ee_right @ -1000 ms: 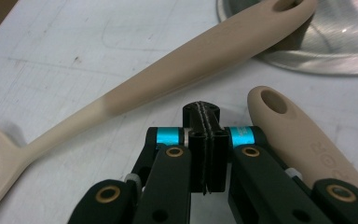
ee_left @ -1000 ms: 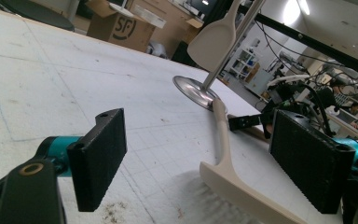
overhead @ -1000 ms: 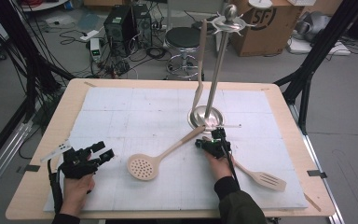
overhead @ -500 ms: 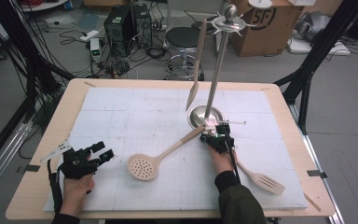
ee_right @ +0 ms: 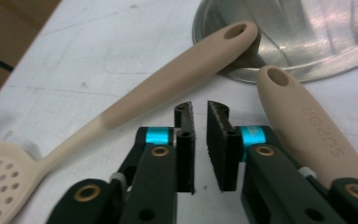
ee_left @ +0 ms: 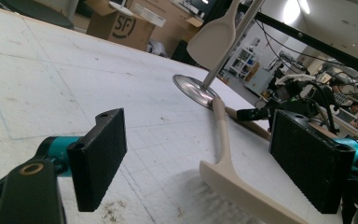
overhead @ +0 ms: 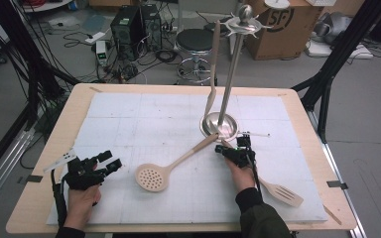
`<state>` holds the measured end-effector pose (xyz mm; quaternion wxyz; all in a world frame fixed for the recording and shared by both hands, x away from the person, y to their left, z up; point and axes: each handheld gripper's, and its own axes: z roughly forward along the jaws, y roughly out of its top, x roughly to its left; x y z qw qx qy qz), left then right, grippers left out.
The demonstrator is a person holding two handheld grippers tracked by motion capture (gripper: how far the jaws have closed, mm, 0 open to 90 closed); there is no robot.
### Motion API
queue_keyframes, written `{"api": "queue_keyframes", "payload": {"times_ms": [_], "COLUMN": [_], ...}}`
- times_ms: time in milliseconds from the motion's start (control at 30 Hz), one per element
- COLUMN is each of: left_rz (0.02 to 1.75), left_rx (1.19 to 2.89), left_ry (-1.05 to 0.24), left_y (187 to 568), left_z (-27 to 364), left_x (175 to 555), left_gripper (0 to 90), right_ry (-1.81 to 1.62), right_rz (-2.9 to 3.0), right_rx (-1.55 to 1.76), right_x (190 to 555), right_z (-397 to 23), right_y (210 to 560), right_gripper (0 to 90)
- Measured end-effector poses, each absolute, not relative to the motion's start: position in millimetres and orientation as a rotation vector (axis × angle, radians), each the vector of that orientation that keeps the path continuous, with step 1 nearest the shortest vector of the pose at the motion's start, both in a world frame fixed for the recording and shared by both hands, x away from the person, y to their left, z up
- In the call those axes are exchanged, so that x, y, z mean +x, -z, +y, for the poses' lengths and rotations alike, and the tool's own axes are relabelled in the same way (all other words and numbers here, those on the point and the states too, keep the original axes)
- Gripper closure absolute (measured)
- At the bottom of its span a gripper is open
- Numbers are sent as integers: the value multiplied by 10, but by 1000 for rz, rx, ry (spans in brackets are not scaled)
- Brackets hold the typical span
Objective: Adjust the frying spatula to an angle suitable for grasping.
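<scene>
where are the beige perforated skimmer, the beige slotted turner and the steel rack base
beige perforated plastic skimmer (overhead: 152,177), high view, on its round holed head
beige slotted plastic turner (overhead: 284,192), high view, on its slotted blade
round steel rack base (overhead: 213,127), high view, on its bare left rim

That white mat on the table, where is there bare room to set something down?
The mat's far left, behind the left gripper, is bare, as is the near strip below the skimmer. It is crowded around the stand's base, where both handles and the right gripper meet the slotted turner.

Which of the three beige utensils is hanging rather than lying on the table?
The plain spatula beside the steel stand: it hangs from the top hooks. The perforated skimmer and the slotted turner both lie flat on the table.
</scene>
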<state>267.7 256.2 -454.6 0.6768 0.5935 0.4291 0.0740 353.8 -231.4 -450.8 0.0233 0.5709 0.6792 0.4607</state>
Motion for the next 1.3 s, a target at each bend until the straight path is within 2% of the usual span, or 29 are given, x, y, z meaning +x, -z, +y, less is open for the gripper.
{"api": "queue_keyframes", "payload": {"times_ms": [167, 333, 667, 800, 1300], "left_rz": [966, 965, 962, 964, 966], "left_rx": [1338, 1339, 1337, 1336, 1339], "left_ry": [-166, -168, -164, -163, -162], "left_y": [4545, 4544, 4544, 4545, 4550], "left_z": [2560, 2561, 2552, 2550, 2540], "left_x": [2677, 2676, 2675, 2675, 2681], "left_gripper": [195, 195, 195, 195, 195], "right_ry": [-1510, -1567, -1576, -1546, -1583], "right_rz": [2084, 2068, 2068, 2049, 1860], "right_rx": [1772, 1791, 1818, 1797, 1777], "right_x": [3486, 3454, 3284, 3226, 2992], "right_z": [-2393, -2476, -2657, -2771, -3389], "right_y": [4453, 4424, 4230, 4150, 3915], "right_gripper": [592, 550, 341, 317, 323]}}
